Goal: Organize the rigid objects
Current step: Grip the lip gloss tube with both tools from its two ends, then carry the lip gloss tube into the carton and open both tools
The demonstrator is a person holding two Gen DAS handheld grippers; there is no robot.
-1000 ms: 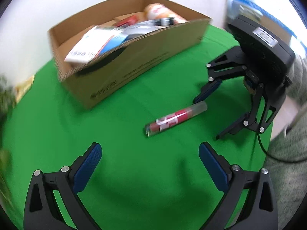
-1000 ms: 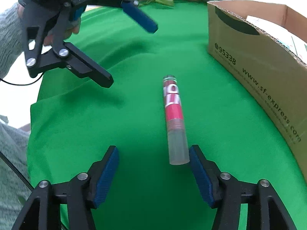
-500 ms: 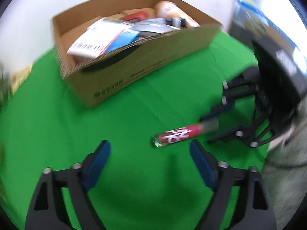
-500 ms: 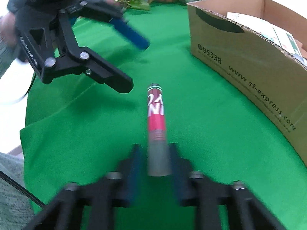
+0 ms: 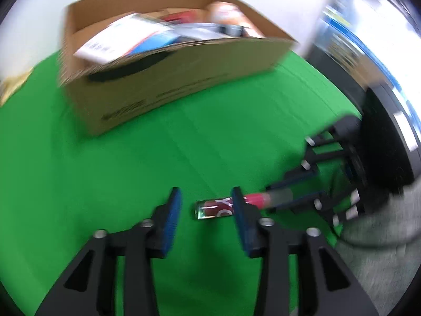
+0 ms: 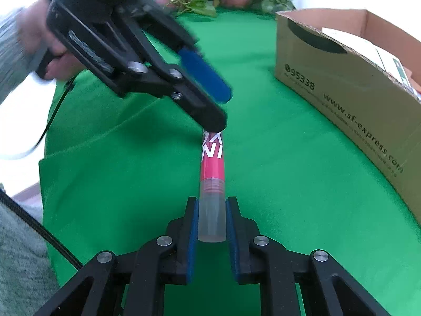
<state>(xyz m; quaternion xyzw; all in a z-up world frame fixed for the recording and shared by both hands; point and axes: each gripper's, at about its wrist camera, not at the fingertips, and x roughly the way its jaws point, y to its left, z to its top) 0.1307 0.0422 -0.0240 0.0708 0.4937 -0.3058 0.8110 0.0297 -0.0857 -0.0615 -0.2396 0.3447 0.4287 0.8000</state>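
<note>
A red tube with a clear cap lies on the green cloth, held at the capped end by our right gripper, whose pads press both sides of the clear cap. We judge the grip is at that end to leave the red body free for our left gripper, its jaws half wide and closing around the far tip without yet pressing it. The tube's long axis runs straight away from the right gripper, base toward the left one. The cardboard box, part filled, stands near, its likely destination.
</note>
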